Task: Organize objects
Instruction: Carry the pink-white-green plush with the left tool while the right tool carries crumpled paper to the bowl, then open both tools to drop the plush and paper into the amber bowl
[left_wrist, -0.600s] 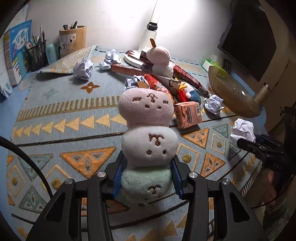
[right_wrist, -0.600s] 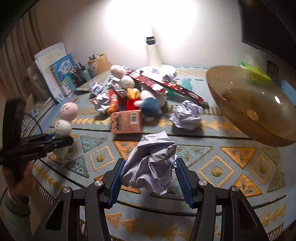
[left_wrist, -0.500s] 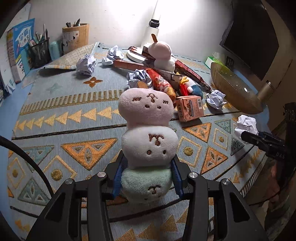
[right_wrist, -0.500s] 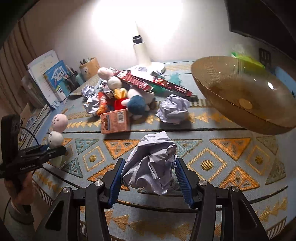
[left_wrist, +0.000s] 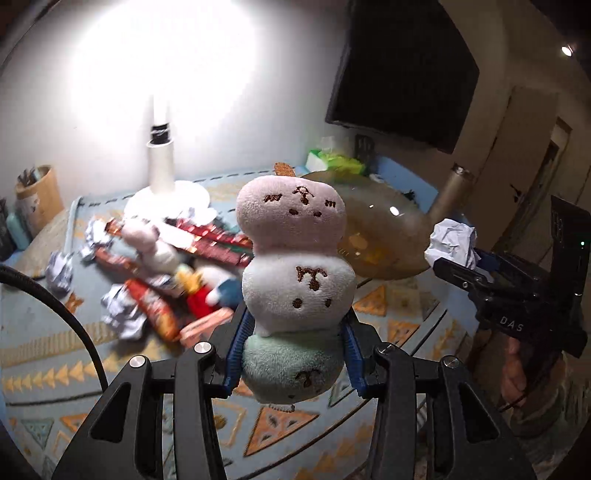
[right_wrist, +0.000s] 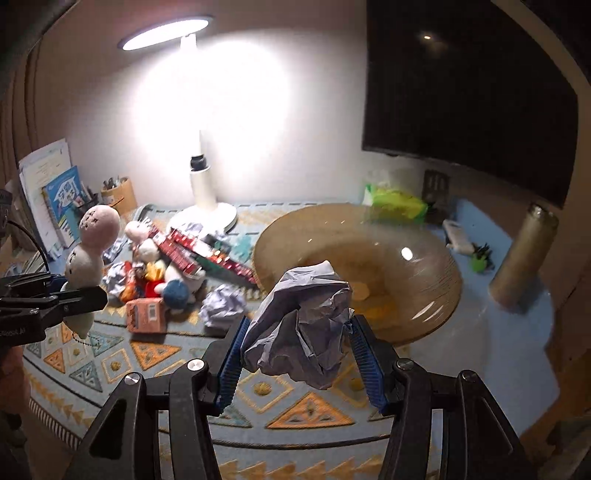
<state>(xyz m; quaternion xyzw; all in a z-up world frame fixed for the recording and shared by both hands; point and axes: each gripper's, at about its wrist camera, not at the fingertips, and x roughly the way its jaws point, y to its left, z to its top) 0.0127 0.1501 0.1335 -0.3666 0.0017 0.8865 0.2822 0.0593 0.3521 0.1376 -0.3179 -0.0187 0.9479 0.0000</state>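
The left tool is gripping a three-ball plush toy, and the right tool is clenching a crumpled paper ball, both hanging above the worktop near the amber bowl.

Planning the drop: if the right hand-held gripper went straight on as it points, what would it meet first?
Likely the amber glass bowl, right behind the crumpled paper it holds; depth is unclear.

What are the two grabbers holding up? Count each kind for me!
Plush: 1, the plush in the left gripper
Paper ball: 1, the paper ball in the right gripper
Total: 2
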